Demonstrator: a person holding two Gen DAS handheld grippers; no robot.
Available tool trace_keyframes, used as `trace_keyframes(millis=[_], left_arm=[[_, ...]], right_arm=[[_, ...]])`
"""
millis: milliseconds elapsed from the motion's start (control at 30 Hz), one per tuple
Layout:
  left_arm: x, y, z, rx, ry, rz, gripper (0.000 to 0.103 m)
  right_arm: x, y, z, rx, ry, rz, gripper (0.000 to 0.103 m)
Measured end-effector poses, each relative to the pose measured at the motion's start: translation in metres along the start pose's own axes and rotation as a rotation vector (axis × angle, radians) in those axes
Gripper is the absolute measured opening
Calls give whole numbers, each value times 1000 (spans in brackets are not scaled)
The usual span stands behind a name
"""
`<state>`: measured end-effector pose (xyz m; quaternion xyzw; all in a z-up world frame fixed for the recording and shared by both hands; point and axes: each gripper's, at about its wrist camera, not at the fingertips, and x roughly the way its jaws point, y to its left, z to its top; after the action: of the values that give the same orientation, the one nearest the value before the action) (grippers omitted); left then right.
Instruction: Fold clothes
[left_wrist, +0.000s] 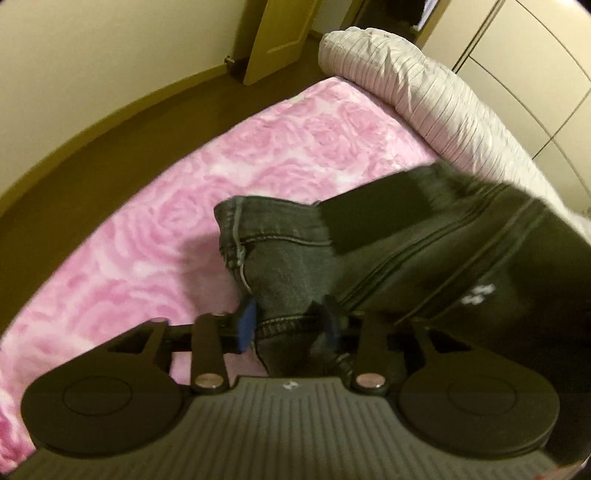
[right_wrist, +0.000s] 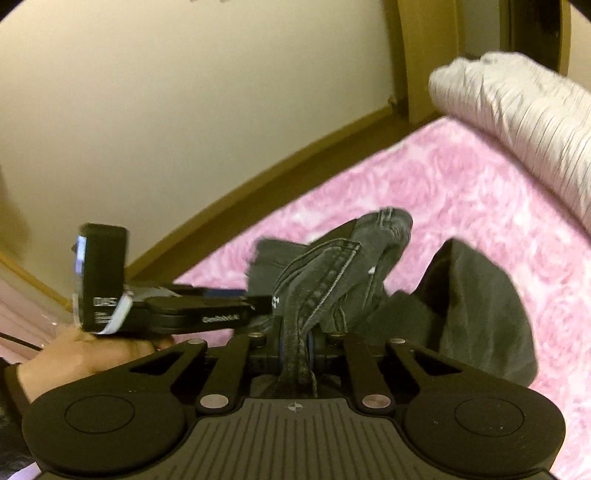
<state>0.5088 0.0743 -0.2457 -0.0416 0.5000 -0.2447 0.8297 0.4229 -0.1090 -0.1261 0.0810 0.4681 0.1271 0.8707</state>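
Dark grey jeans (left_wrist: 273, 251) are bunched above a bed with a pink rose blanket (left_wrist: 166, 221). My left gripper (left_wrist: 290, 326) is shut on a fold of the denim, its blue pads pressing on both sides. My right gripper (right_wrist: 295, 350) is shut on a thick stitched seam of the jeans (right_wrist: 369, 240), which rise off the blanket (right_wrist: 480, 192). The right wrist view shows a hand (right_wrist: 81, 354) holding the left gripper (right_wrist: 255, 301) at the jeans from the left. A blurred black casing (left_wrist: 461, 266) crosses the right of the left wrist view and hides part of the jeans.
A rolled pale striped duvet (left_wrist: 424, 92) lies along the far side of the bed (right_wrist: 517, 110). Beyond the bed edge are brown floor (left_wrist: 110, 140), a cream wall, an open wooden door (left_wrist: 280, 33) and pale wardrobe panels (left_wrist: 517, 74).
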Motion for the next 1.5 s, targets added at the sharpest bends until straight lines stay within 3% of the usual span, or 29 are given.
trace_keyframes(millis=[67, 100, 133, 200, 333, 500, 600, 733, 933, 1100, 1200, 1300, 1500], left_arm=[[2, -5, -1, -1, 13, -6, 39], [2, -9, -2, 12, 16, -18, 33], [2, -13, -3, 31, 20, -36, 18], [1, -25, -5, 89, 24, -51, 0], [-19, -62, -9, 204, -14, -92, 0], [-62, -110, -4, 231, -92, -164, 0], [-84, -135, 0, 228, -121, -184, 10], [-98, -172, -4, 268, -114, -201, 33], [-94, -251, -34, 352, -59, -223, 34], [-88, -323, -79, 420, -27, -239, 38], [-76, -362, -115, 461, 12, -230, 45], [-57, -392, -150, 508, 67, -197, 46], [-4, -441, -191, 689, 136, -144, 50]], right_arm=[[-11, 3, -2, -13, -20, -5, 9], [-14, 3, -6, -15, -24, -10, 9], [-16, 2, -10, -4, -25, -15, 9], [-22, -1, -17, 30, -32, -23, 9], [-56, -19, -22, 125, -89, -12, 8], [-125, -40, -26, 215, -197, -6, 8], [-176, -59, -36, 282, -271, -19, 8], [-248, -92, -60, 389, -370, -66, 8], [-340, -140, -148, 543, -470, -196, 8], [-377, -205, -260, 709, -421, -312, 8], [-371, -253, -332, 772, -338, -369, 8], [-362, -296, -393, 820, -279, -376, 9], [-356, -347, -457, 863, -204, -303, 10]])
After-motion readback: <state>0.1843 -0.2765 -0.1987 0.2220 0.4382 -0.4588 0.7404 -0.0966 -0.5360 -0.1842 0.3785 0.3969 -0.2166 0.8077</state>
